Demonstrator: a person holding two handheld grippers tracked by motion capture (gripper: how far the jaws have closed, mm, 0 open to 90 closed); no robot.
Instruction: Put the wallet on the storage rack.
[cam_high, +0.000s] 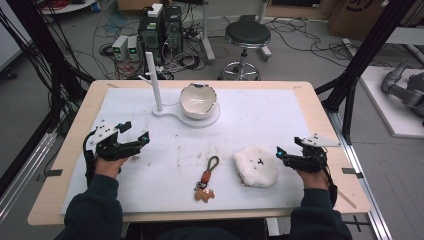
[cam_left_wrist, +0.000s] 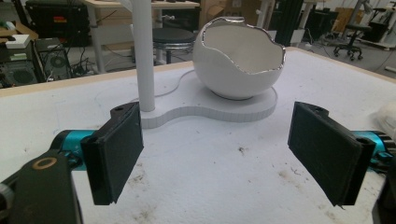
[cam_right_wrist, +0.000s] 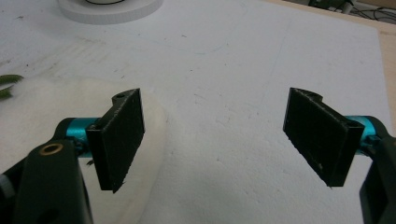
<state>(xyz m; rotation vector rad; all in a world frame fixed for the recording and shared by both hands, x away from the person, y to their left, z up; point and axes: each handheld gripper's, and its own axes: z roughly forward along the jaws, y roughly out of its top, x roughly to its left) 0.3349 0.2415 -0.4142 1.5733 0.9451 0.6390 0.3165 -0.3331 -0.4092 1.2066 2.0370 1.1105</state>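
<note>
The left hand-held gripper (cam_high: 134, 131) sits near the table's left edge, jaws spread apart with nothing between them. The right hand-held gripper (cam_high: 286, 148) sits near the right edge, its jaws also wide apart and empty. Its left jaw hangs over the rim of a white fluffy pad (cam_high: 256, 166), which lies just beside it toward the front edge.

The left gripper view looks straight at a white eggshell-shaped bowl (cam_left_wrist: 238, 60) on a flat white base (cam_left_wrist: 210, 111) with an upright white post (cam_left_wrist: 143, 56) — the jagged silver rim of the bowl is plain here. The right gripper view catches just an edge of that base (cam_right_wrist: 109, 11).

From the high view, a keychain (cam_high: 206, 181) with a green loop and a brown charm lies near the front edge, between the 2 grippers and just left of the pad. The base stands toward the back edge of the white sheet (cam_high: 260, 120) covering the table (cam_high: 75, 135).
</note>
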